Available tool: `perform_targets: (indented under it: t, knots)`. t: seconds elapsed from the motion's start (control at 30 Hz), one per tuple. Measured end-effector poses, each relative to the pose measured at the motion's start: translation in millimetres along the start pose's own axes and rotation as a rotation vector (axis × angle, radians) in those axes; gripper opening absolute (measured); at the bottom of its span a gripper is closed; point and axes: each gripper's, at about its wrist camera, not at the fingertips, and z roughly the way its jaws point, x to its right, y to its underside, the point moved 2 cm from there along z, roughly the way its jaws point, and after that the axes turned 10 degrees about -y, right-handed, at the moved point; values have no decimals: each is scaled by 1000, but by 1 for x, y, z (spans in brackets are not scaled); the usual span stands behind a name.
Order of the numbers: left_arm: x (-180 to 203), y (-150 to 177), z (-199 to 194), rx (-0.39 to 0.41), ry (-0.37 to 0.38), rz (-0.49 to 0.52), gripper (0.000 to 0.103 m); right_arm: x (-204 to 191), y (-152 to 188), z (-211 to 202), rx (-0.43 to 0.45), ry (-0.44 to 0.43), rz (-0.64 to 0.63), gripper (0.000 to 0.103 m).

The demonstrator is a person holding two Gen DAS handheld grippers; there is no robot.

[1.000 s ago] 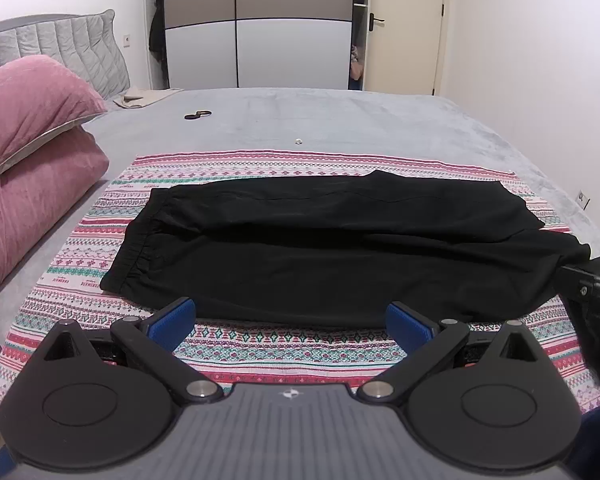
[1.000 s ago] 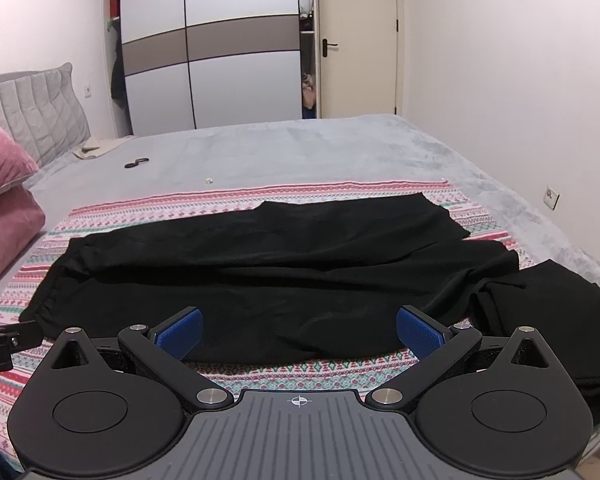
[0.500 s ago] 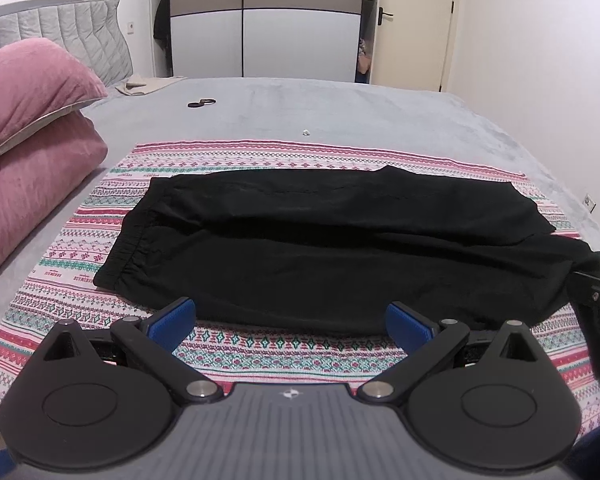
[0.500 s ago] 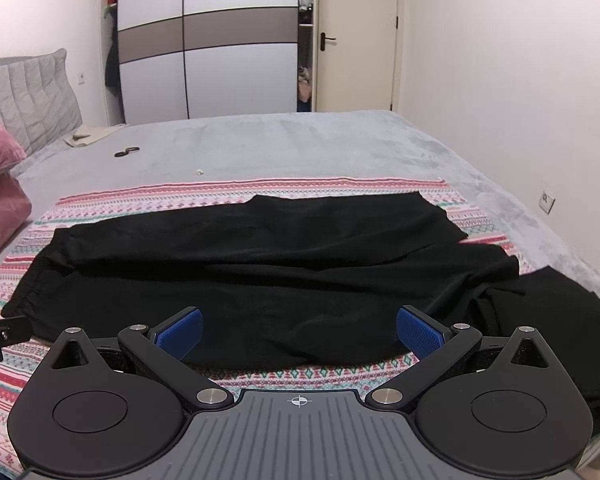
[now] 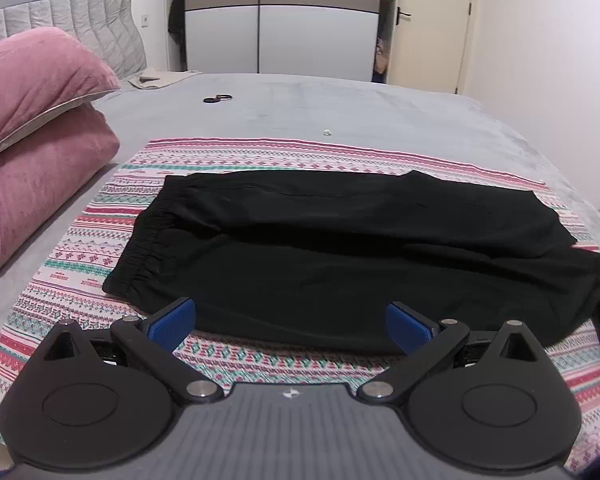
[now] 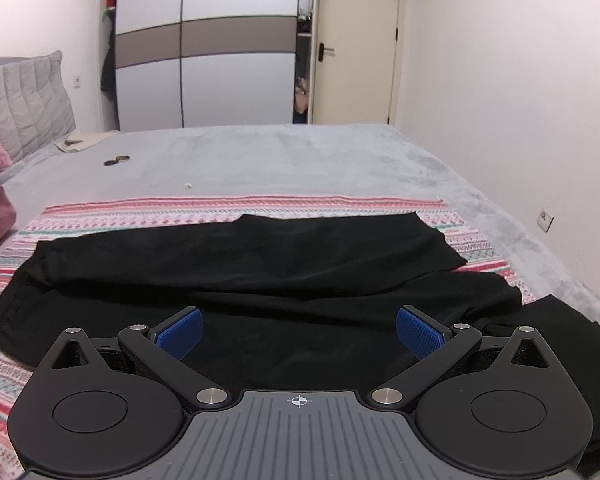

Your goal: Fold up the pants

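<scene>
pants (image 5: 340,248): black, flat across the patterned blanket (image 5: 260,156) on the bed (image 5: 360,108), waistband at your left
left gripper (image 5: 290,322): your fingers spread wide, empty, near hem just ahead
right gripper (image 6: 299,332): fingers wide apart, empty, over the fabric's near part

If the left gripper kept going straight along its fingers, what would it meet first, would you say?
Most likely the black pants: the open left gripper points at their near edge on the patterned mat, though depth is uncertain.
</scene>
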Motion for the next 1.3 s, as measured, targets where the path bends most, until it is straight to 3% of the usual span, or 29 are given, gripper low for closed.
perform_targets:
  t: [0.23,0.37,0.47,0.63,0.83,1.0,1.2,1.3]
  knots:
    - [-3,-13,33,-13,-27,12,103,16,-11,47,-12,-28,-3,103]
    - [-16,-7,68,-67,-63,-7,103,42,5,95,-101,-31,47,103]
    - [-30,-2,93,-114,-83,-30,103,61,21,122,-197,20,72,103]
    - [-55,-5,123,-137,-141,-84,103,86,11,125,-173,49,85,103]
    - [-77,4,145,-174,-170,-139,103,108,13,127,-208,102,128,103]
    - [-98,1,145,-168,-225,-205,103,128,13,127,-217,208,142,103]
    - [-120,1,161,-207,-316,-279,103,157,18,135,-244,240,220,103]
    - [-125,0,176,-239,-320,-285,101,167,16,144,-248,248,215,102]
